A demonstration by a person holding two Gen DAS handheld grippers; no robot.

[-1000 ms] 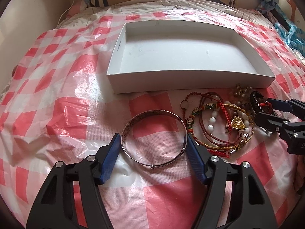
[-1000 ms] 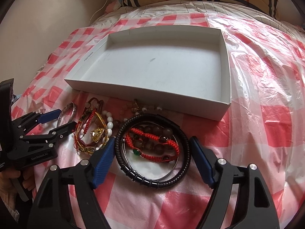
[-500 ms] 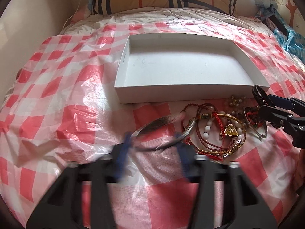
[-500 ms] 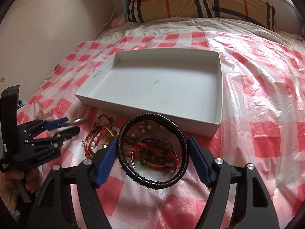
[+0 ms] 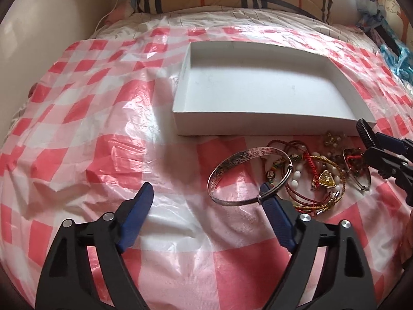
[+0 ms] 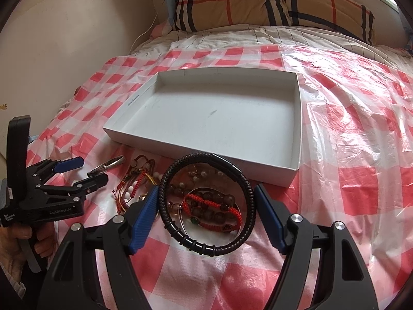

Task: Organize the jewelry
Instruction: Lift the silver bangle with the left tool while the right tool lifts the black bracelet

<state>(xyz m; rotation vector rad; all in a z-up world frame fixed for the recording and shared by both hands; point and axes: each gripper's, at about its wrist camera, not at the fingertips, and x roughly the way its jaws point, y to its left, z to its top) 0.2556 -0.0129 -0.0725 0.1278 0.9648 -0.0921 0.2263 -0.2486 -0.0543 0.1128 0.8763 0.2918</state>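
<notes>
My left gripper [image 5: 205, 191] stands wide, its jaws having just been opening, and nothing is between them. The silver bangle [image 5: 247, 155] lies off to the side, in front of the white box [image 5: 258, 124], with its near rim leaning on the tip of my right-hand blue finger [image 5: 276, 219]. My right gripper [image 6: 206, 193] holds the black braided bracelet [image 6: 201, 248] across its width, tilted up so that its far arc overlaps the box's front wall.

The rest of the jewelry is heaped just in front of that same wall. There are red and gold cord bracelets with a yellow triangular pendant [image 5: 326, 180], and under my right gripper a red cord bracelet [image 6: 214, 206] lies over dark beads. The box is empty and sits on the red-and-white checked plastic sheet [image 5: 103, 142].

I judge that I am at the first pickups, since nothing is in the box yet. The left grasp on the bangle looks to have failed, so I need to centre the jaws around it and close again. The right hand needs to carry its bracelet forward over the front wall and open.

The side of my left gripper reads "GenRobot.AI" [image 6: 63, 210]. A small printed line on the box's left rim [image 6: 133, 100] is too fine to read.
</notes>
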